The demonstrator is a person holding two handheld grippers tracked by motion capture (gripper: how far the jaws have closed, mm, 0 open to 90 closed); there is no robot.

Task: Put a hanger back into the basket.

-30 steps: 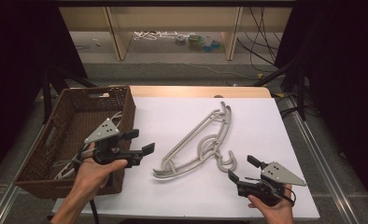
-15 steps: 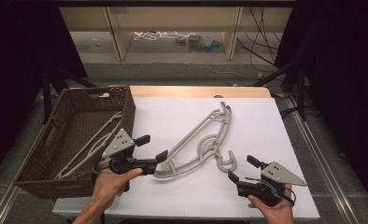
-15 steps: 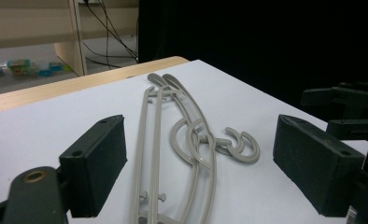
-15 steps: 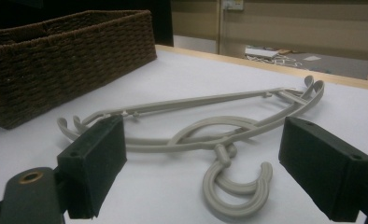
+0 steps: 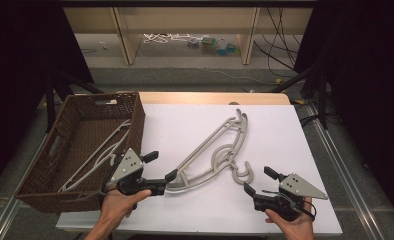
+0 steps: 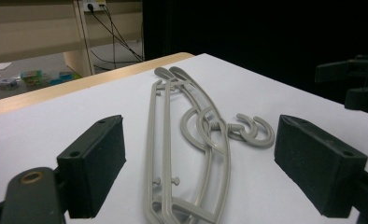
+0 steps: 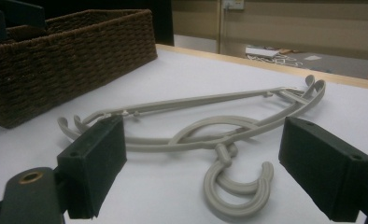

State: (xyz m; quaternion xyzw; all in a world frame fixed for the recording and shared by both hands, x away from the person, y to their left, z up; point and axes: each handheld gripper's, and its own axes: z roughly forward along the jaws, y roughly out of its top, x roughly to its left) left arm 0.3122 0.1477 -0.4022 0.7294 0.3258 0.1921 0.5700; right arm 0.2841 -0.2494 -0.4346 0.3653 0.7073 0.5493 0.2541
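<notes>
The left gripper (image 5: 163,172) is coming down from the basket (image 5: 135,125) with jaws opening wide and empty onto the hangers (image 5: 210,155) near the table's front edge, probably for the next pickup; the right gripper (image 5: 257,182) is waiting, spread.

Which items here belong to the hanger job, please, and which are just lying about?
In the job:
- grey plastic hangers on the table
- brown wicker basket
- left gripper, open
- right gripper, open

Lying about:
- small coloured items on the floor
</notes>
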